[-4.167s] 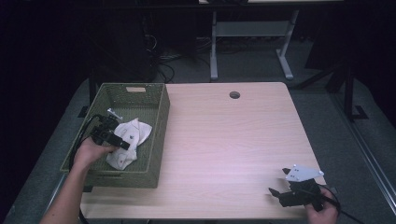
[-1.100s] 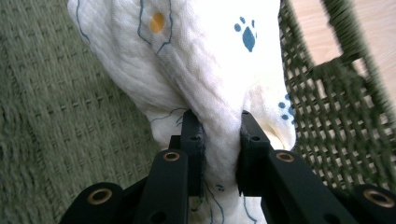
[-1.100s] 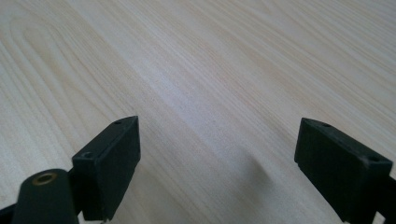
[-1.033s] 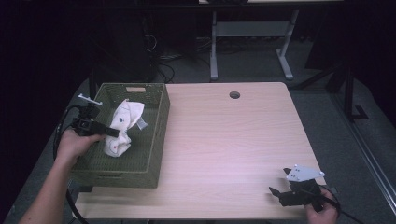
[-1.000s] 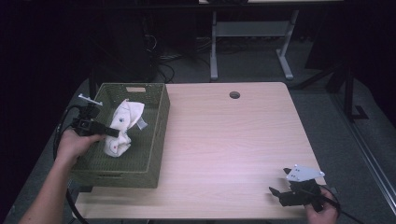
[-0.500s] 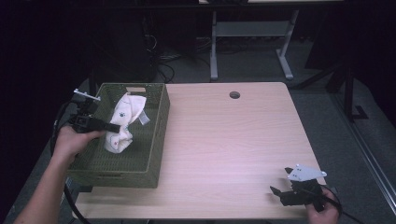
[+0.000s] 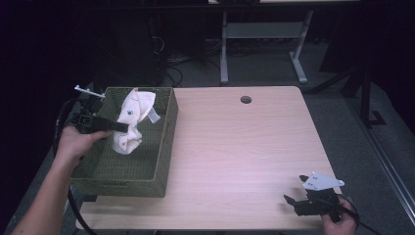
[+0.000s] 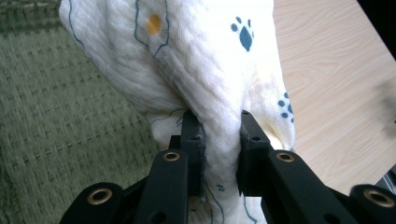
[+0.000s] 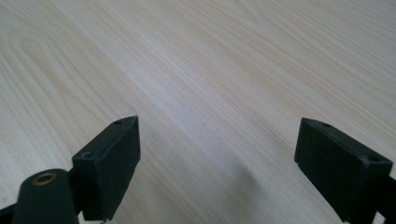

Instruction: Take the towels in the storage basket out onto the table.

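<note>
One item in play: a cream-white quilted cloth with dark blue paw prints (image 7: pixel 131 120), bunched and hanging over the green woven rectangular basket (image 7: pixel 161 161) at the left edge of the pale wood-grain table (image 7: pixel 244 156). Left gripper (image 8: pixel 218 156) has its jaws clamped on a pinched fold of the cloth; most of the fabric stands above the pinch, with a tail hanging below. From the high view the cloth's lower end looks near the basket floor; can't tell if it's clear of it. Right gripper (image 7: pixel 297 203) sits at the near right table corner, jaws spread wide, nothing between them, bare tabletop beneath.

Step, as I read it: lift-out from the basket. Next move calls for raising until the tail clears the basket rim, then carrying it right over open table. Risk: the trailing end could snag the rim.
</note>
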